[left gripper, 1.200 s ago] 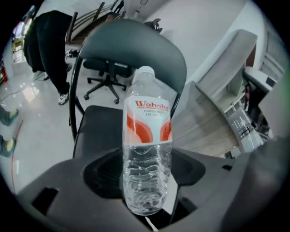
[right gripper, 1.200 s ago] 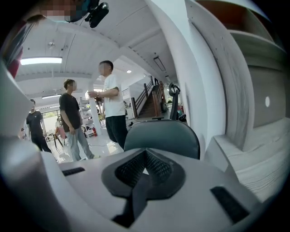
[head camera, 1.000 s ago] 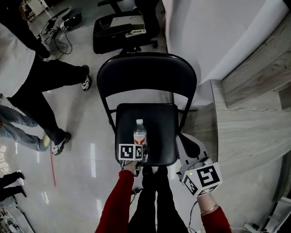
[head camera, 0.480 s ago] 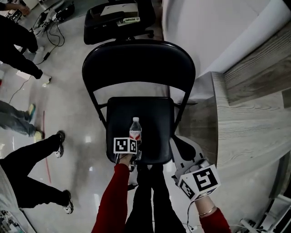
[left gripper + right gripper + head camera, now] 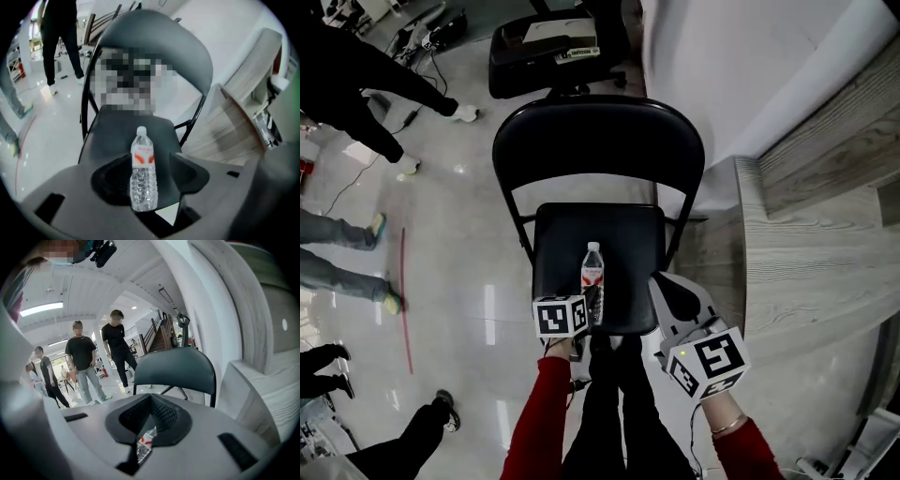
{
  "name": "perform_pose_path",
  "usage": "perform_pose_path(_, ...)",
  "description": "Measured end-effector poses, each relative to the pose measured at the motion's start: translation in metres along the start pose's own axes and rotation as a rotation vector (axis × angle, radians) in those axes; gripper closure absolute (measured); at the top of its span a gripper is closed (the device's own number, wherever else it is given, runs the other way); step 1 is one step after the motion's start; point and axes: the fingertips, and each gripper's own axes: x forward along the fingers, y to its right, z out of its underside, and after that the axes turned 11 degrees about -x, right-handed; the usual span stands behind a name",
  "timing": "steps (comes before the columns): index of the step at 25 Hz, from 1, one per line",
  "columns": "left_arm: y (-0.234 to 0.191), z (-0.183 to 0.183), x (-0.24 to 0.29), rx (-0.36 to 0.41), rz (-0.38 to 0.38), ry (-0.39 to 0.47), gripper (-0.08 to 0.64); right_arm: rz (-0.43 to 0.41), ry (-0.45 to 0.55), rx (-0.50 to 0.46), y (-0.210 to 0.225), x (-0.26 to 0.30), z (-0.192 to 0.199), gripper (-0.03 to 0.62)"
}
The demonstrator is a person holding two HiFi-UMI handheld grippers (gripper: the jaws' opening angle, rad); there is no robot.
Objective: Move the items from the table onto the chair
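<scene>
Bottle (image 5: 592, 279) is being supported upright by the near part of the chair seat (image 5: 628, 234), between the released jaws of the left hand-held gripper (image 5: 146, 160). These jaws have just been closing, with no pad touching it. The right hand-held gripper (image 5: 150, 401), clenched and empty, is being held at the seat's near right.

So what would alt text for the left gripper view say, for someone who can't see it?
A clear water bottle with a red label stands upright on the seat of a black chair, between the left tool's open jaws, which have just been closing. A pale wooden table lies to the right.
</scene>
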Motion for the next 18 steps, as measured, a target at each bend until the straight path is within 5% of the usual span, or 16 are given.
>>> perform_pose_path(6, 0.064, -0.097, -0.113, 0.233, 0.013, 0.352, 0.551, 0.002, 0.054, 0.021, -0.008, -0.009, -0.048, 0.580)
perform_pose_path(11, 0.131, -0.144, -0.220, 0.345, 0.124, 0.662, 0.551, 0.014, 0.125, -0.007, -0.009, -0.027, -0.098, 0.581)
perform_pose_path(18, 0.193, -0.147, -0.332, 0.459, 0.255, 0.858, 0.552, 0.005, 0.174, -0.011, -0.024, -0.066, -0.131, 0.580)
